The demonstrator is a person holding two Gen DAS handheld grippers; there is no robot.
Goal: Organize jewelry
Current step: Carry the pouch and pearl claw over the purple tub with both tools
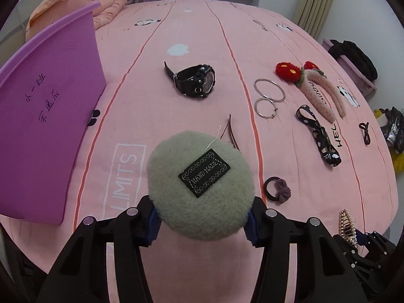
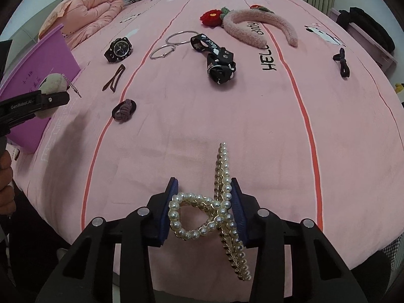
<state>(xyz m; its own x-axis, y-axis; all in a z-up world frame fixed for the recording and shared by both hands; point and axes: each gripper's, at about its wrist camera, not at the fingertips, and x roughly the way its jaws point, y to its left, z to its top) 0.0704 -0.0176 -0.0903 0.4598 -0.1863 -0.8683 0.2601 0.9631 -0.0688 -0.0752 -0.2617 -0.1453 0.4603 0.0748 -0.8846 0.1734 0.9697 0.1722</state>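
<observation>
Jewelry lies scattered over the pink bed (image 2: 252, 126), yet both grippers are loaded: the left gripper (image 1: 202, 223) pinches a grey plush puff (image 1: 199, 189), the right gripper (image 2: 204, 210) clamps a pearl claw clip (image 2: 222, 209), its long axis pointing forward. The purple bin (image 1: 48, 116) sits at the bed's left edge, nearest the left gripper, so that likely unloads first.

Your fluffy pom-pom (image 1: 200, 189) covers the near end of the brown hair clip (image 1: 232, 132) behind it, and its lower edge hides the blue pads of your left gripper (image 1: 202, 223). The purple bin (image 1: 48, 116) runs off the left edge. In the right wrist view, the handwriting on that bin is too small to read, and the pearl claw clip (image 2: 222, 209) conceals part of the right pad.
</observation>
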